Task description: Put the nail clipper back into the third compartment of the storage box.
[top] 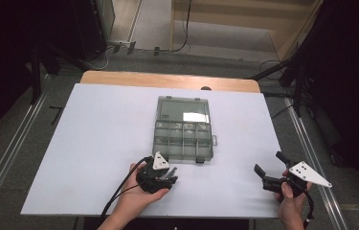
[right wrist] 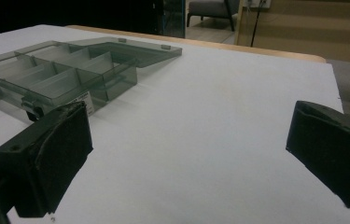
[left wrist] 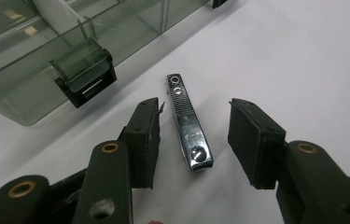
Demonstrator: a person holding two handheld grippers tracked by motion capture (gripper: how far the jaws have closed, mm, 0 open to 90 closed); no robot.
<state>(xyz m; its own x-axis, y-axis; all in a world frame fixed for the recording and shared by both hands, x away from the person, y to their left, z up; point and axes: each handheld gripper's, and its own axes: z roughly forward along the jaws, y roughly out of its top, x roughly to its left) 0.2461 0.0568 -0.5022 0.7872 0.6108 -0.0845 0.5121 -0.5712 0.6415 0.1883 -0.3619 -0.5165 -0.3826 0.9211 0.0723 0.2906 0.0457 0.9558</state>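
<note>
Between the half-open left gripper's jaws lies an untouched nail clipper; right gripper gapes empty.

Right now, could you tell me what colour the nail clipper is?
Shiny silver nail clipper, clearest in the left gripper view.

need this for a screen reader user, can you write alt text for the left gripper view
A shiny metal nail clipper lies flat on a white table between the two open black jaws of the left gripper, which do not touch it. Beyond it, at upper left, stands a clear plastic organizer box with a dark latch facing the gripper.
</note>
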